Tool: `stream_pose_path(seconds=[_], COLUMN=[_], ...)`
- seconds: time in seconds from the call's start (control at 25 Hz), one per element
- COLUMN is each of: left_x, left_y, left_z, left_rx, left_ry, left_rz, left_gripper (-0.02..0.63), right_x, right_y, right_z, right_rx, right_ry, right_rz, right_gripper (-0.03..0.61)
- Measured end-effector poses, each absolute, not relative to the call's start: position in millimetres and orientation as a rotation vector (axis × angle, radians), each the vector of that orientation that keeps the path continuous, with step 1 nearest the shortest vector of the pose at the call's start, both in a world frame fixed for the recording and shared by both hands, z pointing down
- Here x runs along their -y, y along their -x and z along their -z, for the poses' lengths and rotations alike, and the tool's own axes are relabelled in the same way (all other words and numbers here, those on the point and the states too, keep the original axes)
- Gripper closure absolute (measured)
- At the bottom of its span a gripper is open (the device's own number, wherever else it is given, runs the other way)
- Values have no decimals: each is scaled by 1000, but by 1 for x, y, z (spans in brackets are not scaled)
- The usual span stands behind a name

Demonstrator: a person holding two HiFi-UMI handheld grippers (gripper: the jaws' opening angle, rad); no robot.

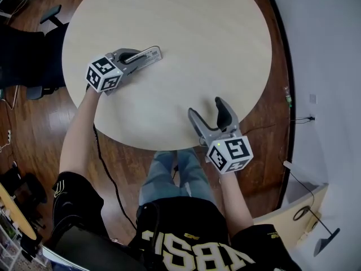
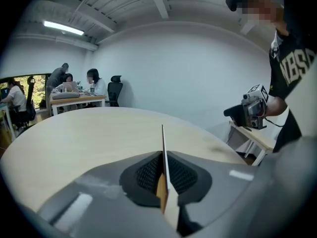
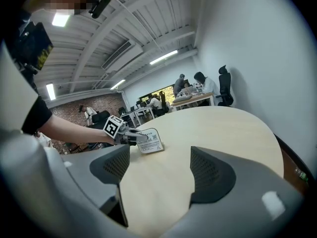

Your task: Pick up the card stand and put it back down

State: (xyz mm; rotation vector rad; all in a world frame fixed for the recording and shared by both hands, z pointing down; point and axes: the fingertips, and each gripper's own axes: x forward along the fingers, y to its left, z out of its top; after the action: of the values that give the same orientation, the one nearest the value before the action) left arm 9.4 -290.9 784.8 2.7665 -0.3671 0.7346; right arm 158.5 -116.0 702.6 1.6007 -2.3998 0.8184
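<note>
Left gripper view: left gripper [image 2: 164, 176] clenched on the card stand [image 2: 162, 143], which sits edge-on between the pads, apparently resting upright on the table [image 2: 84, 133]. Right gripper [image 3: 161, 171] is open, empty, well apart. The lift falls to the left.

The black shirt [image 2: 293, 67] reads "NBS"; print on the card stand [image 3: 150, 142] is illegible

A round, pale wood worktop [image 1: 192, 27] stands on dark plank flooring [image 1: 34, 134]; beyond it, people [image 2: 74, 83] gather at desks [image 2: 79, 100] under ceiling strip lights [image 2: 63, 28].
</note>
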Motion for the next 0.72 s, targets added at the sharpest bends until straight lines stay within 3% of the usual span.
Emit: stream_pose_path(seconds=[0.36,0.72], left_x=[239,219], left_y=[-46,-25], left_z=[-656,-478], left_rx=[238,646], left_ry=[-2930,-2979], left_rz=[-710,-360], left_gripper=[595,595], right_x=[127,131], right_y=[-136,-136], right_z=[-625,-516], right_rx=[2563,2687], right_ry=[-1562,-1639], right_rz=[-631,-385], right_gripper=[190,190])
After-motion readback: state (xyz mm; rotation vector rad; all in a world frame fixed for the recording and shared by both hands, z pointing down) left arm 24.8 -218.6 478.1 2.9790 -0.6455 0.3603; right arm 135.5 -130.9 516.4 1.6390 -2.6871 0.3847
